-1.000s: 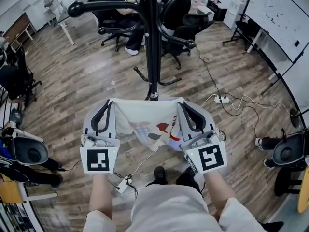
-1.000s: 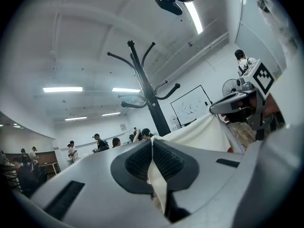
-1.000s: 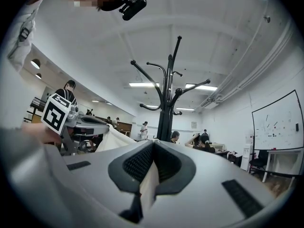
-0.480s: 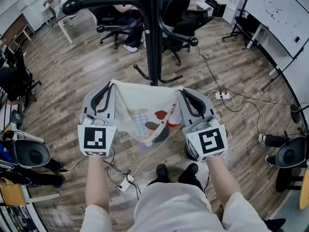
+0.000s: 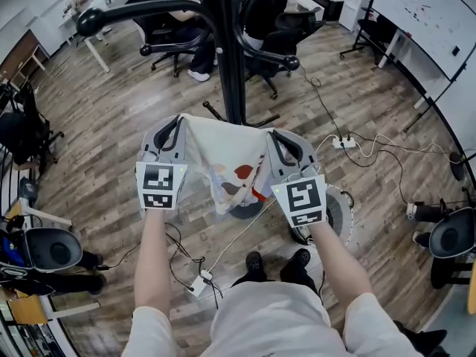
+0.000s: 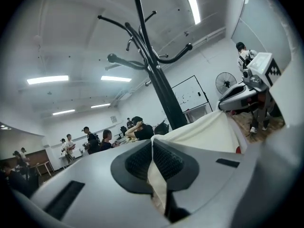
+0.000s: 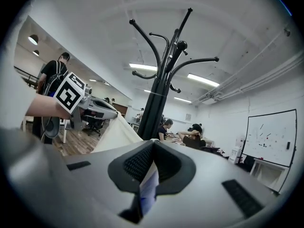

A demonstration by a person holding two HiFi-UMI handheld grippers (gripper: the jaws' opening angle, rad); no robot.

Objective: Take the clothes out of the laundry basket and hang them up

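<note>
A cream garment [image 5: 223, 155] with red and grey prints hangs stretched between my two grippers, just in front of the black coat stand [image 5: 227, 50]. My left gripper [image 5: 181, 120] is shut on the garment's left edge, and cream cloth [image 6: 156, 175] shows pinched between its jaws. My right gripper [image 5: 265, 132] is shut on the right edge, with a strip of cloth [image 7: 147, 186] between its jaws. The stand's curved arms [image 6: 142, 61] rise above in the left gripper view, and its arms [image 7: 164, 46] also show in the right gripper view. No laundry basket can be made out.
A white round thing [image 5: 331, 210] stands on the wood floor by my right arm. Cables and a power strip [image 5: 342, 143] lie to the right, another plug [image 5: 199, 280] near my feet. Office chairs [image 5: 175, 43] and seated people are behind the stand, a whiteboard [image 5: 428, 13] at far right.
Both grippers have carried the stretched garment forward, closer to the coat stand's pole. The jaws stay shut on the cloth.
</note>
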